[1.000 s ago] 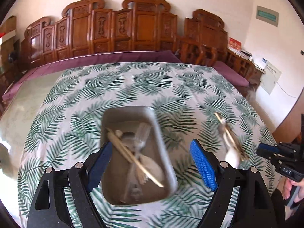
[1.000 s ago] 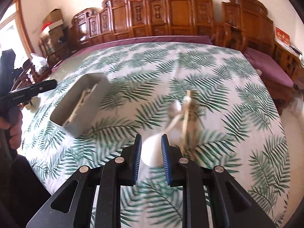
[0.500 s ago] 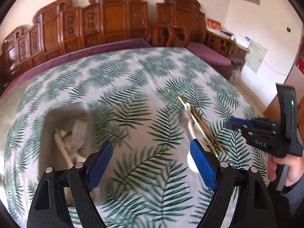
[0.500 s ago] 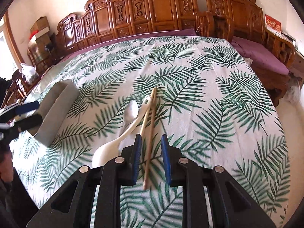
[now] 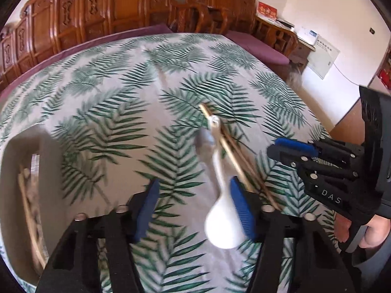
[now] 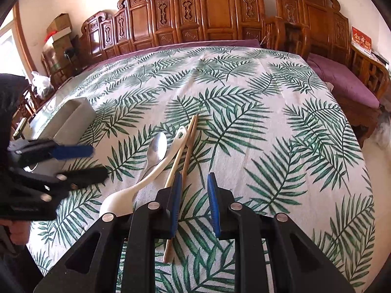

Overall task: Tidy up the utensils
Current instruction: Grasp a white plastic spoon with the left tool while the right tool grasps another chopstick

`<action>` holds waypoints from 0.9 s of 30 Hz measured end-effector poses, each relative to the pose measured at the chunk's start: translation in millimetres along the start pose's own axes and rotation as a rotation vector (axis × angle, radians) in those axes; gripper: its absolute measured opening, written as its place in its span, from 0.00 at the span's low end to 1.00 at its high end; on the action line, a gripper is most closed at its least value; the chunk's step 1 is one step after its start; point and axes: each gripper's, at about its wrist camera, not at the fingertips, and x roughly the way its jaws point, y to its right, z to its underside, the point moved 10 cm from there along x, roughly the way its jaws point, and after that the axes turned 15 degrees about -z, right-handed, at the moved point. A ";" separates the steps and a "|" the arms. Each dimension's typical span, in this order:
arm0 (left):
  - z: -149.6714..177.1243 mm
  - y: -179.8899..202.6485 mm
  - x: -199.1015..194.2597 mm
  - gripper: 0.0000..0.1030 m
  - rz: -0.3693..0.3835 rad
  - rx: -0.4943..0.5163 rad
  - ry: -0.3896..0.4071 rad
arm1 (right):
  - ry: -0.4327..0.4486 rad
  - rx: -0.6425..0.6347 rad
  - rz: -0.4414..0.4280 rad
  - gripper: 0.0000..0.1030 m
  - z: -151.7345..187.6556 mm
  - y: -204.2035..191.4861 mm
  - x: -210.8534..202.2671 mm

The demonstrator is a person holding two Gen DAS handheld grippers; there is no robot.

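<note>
Your table [image 6: 256,78] has a leafy cloth on it. The gray tray [image 6: 70,119] sits at its left side with some utensils inside. Your left gripper [image 5: 193,205] has its jaws wide apart over the white spoon [image 5: 223,224]. Your right gripper [image 6: 194,205] has its jaws a little apart, holding nothing. The chopsticks [image 6: 188,144] touch the white spoon, and the metal spoon [image 6: 156,150] lies just beside it.

Both wrist cameras are looking forward, low over the leaf-print tablecloth [image 6: 244,92], sharing the white spoon [image 5: 223,229] and chopsticks [image 6: 188,146].
</note>
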 end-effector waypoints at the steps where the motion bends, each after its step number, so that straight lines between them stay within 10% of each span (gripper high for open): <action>1: 1.5 5.9 2.3 0.41 0.015 0.004 -0.009 | -0.001 0.007 0.002 0.23 0.0 2.9 0.1; 27: 11.9 44.6 31.0 0.10 -0.093 0.179 -0.152 | 0.011 0.020 -0.009 0.23 -5.6 5.5 -5.8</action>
